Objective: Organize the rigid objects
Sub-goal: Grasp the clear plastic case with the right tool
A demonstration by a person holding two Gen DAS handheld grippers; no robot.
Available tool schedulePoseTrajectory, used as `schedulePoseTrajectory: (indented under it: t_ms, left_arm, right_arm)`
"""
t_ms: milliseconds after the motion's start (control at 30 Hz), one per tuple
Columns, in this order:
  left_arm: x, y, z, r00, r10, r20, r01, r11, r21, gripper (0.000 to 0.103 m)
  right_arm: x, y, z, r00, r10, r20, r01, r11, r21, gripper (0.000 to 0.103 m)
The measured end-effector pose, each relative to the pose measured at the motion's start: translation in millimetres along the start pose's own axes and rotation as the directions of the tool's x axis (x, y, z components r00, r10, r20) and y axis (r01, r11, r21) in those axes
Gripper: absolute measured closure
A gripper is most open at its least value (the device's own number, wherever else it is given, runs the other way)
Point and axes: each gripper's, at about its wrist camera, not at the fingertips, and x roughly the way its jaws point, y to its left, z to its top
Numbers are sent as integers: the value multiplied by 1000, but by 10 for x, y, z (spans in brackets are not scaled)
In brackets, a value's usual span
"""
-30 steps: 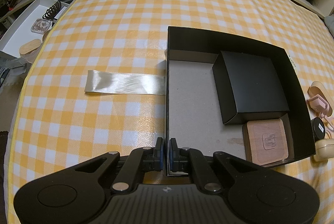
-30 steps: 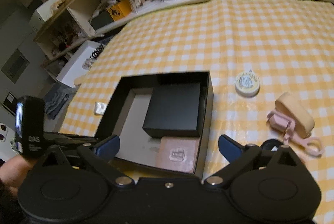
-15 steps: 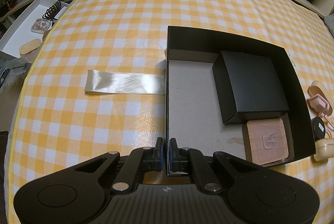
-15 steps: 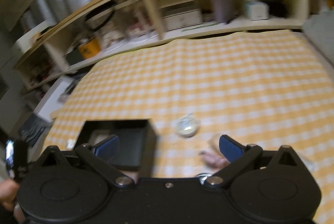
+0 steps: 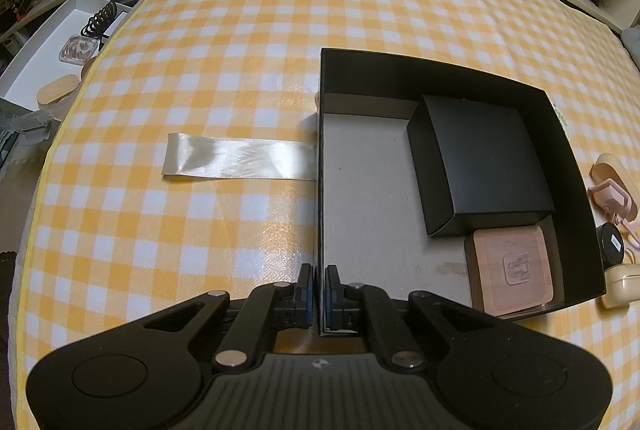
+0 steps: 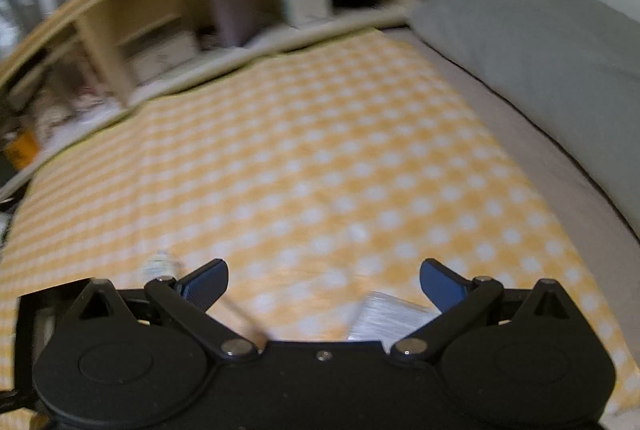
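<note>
Left gripper (image 5: 319,294) clamped on black box (image 5: 440,77) near wall, steadying it. Right gripper (image 6: 323,280) wide open, empty; next I pick a loose item beside the box.

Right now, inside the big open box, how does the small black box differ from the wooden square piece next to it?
The small black box is matte black and plain, while the wooden square piece is light brown with an engraved mark on top. The black box is larger and stands taller; the wooden piece is smaller and flatter. The black box has sharp corners, the wooden piece rounded ones. Both lie along the right side of the big open box.
</note>
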Motion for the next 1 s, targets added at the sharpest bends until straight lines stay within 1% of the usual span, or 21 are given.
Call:
schedulePoseTrajectory:
  t_ms: [67, 167, 267, 333, 367, 433, 567, 600, 667, 733, 833, 867, 1000]
  left_arm:
    - [1, -1, 0, 1000, 0, 0, 0, 1000, 1, 97]
    - [0, -1, -2, 1000, 1, -1, -1, 1000, 1, 97]
    - [1, -3, 0, 1000, 1, -1, -1, 1000, 0, 97]
    - [1, -4, 0, 1000, 1, 0, -1, 1000, 0, 97]
    - [1, -4, 1, 1000, 0, 0, 0, 1000, 0, 97]
    - [1, -6, 1, 1000, 0, 0, 0, 1000, 0, 97]
    - [1, -8, 0, 1000, 1, -1, -1, 1000, 1, 97]
    - [3, -9, 2, 1000, 1, -1, -1, 1000, 0, 97]
    - [2, -9, -2, 1000, 1, -1, -1, 1000, 1, 97]
    - [4, -13, -5, 1000, 1, -1, -1, 1000, 1, 97]
    - [3, -16, -7, 1000, 1, -1, -1, 1000, 1, 97]
    - [1, -14, -10, 1000, 1, -1, -1, 1000, 1, 97]
    - [4, -20, -5, 1000, 1, -2, -1, 1000, 1, 97]
  right_arm:
    - [110, -117, -14, 999, -17, -39, 18, 999, 27, 0]
    - [301, -280, -88, 991, 4, -131, 9, 995, 100, 0]
    - [478, -368, -176, 972, 50, -230, -9, 984, 179, 2]
    - [582, -383, -237, 958, 74, -276, -12, 976, 218, 3]
    - [613, -363, -265, 954, 70, -291, -4, 975, 221, 3]
    - [701, -316, -307, 948, 35, -316, 29, 980, 196, 3]
    - [850, -216, -352, 944, -50, -326, 94, 988, 121, 5]
    - [888, -208, -358, 944, -56, -325, 99, 988, 116, 7]
    - [970, -184, -362, 943, -32, -330, 81, 987, 137, 10]
    - [991, -181, -353, 948, -22, -318, 73, 987, 146, 10]
    - [1047, -47, -349, 955, -30, -295, 62, 993, 97, 10]
    - [1080, -19, -318, 955, -41, -294, 66, 995, 77, 10]
    - [1105, 145, -371, 951, -104, -292, 100, 995, -27, 10]
